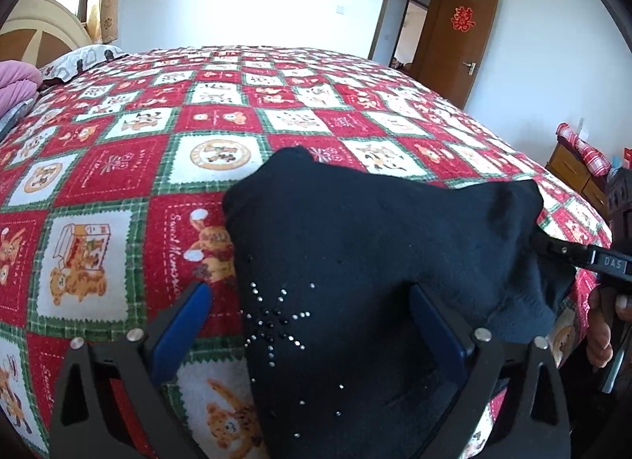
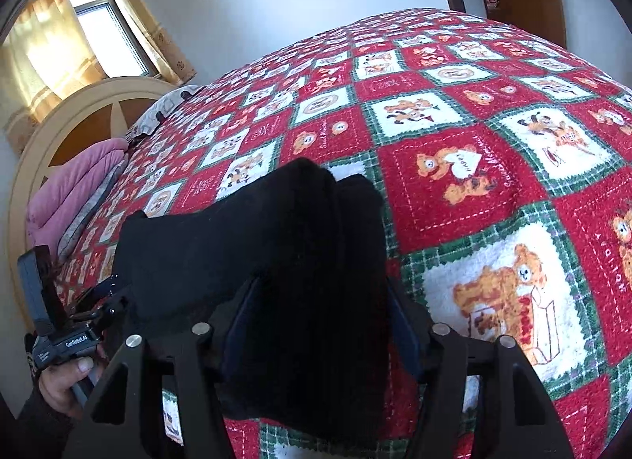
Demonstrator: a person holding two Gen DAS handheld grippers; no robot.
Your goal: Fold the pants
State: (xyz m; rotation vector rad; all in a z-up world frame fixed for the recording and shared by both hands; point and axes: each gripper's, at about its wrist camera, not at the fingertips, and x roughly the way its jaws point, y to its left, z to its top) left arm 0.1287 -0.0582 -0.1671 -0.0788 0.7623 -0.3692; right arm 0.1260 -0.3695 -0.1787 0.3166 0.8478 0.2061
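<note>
My left gripper [image 1: 308,324] spread wide, blue pads clear of soft black pants [image 1: 355,253] with rhinestone starburst; my right gripper [image 2: 320,324] clasping their bunched fold, above the fleecy checked blanket [image 1: 118,166]

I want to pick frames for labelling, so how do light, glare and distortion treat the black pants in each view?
Left wrist view: the far wall is blown out, the bed bulges from fisheye, yet the pants show folds and rhinestones. Right wrist view: the window glares, the pants read as near featureless black, with slight blur.
</note>
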